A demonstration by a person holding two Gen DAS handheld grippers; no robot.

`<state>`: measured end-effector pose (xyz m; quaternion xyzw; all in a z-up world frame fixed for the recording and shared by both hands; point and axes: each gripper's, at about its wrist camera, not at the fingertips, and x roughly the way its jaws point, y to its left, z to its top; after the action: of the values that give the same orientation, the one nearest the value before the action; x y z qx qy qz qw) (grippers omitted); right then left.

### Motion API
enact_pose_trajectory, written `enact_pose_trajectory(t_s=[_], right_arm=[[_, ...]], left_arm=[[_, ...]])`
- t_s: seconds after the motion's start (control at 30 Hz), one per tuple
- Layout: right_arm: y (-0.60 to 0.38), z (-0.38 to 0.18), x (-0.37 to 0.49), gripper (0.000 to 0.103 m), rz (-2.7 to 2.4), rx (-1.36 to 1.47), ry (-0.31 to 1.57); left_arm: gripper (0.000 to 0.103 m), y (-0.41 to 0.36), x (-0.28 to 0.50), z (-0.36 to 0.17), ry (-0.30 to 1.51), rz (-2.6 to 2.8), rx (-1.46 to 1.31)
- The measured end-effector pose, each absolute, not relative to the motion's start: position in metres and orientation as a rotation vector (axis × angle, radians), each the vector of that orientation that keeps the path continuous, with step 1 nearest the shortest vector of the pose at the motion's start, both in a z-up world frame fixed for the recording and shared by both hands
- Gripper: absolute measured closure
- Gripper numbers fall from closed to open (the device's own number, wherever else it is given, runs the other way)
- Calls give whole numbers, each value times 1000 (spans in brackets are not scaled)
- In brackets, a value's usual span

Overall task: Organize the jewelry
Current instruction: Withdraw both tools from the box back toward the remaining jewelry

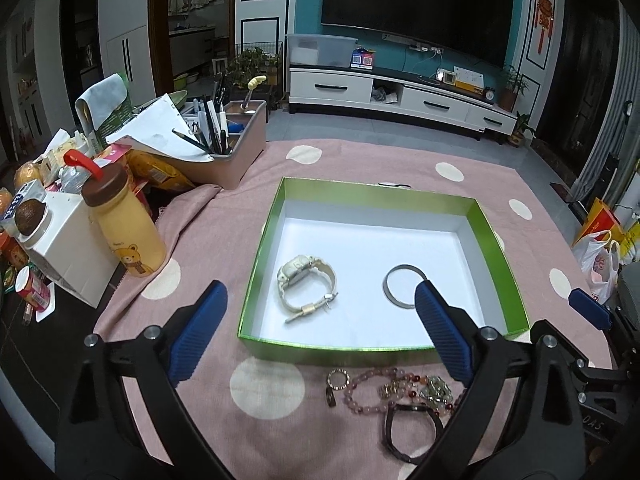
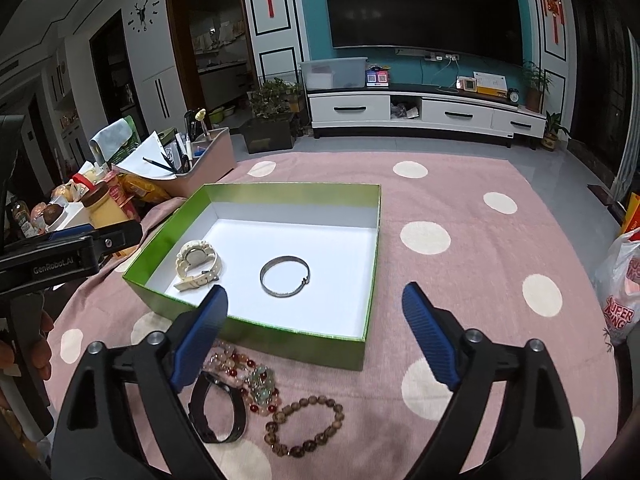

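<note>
A green box with a white floor (image 1: 260,248) (image 2: 256,328) sits on the pink dotted cloth. In it lie a cream watch (image 1: 306,276) (image 2: 196,264) and a silver bangle (image 1: 402,286) (image 2: 285,277). In front of the box lie a small ring (image 1: 338,380), pink and red bead bracelets (image 1: 372,394) (image 2: 256,380), a black band (image 1: 412,428) (image 2: 218,408) and a brown bead bracelet (image 2: 304,426). My left gripper (image 1: 320,292) hangs open over the box's near edge, holding nothing. My right gripper (image 2: 316,292) is open and bare above the box's near right corner.
A pink organiser with pens (image 1: 236,148), a yellow bear bottle (image 1: 124,232), a white carton (image 1: 68,240) and snack packets crowd the table's left side. A plastic bag (image 2: 624,280) hangs off the right edge. Right of the box, only the dotted cloth (image 2: 480,280) shows.
</note>
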<state>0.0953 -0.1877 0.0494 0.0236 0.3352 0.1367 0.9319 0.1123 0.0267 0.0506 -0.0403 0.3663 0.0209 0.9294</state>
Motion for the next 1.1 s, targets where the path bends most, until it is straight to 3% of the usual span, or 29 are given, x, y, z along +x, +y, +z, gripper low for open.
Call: enact_pose_trajectory(t_s=[0.27,1.1], right_arm=[[-195,46,78,12,281,56,706],[-244,16,40,12,252,124,796]], left_arm=[[2,20,94,44,766,16,-68],[2,49,57,-10,880,41,-116]])
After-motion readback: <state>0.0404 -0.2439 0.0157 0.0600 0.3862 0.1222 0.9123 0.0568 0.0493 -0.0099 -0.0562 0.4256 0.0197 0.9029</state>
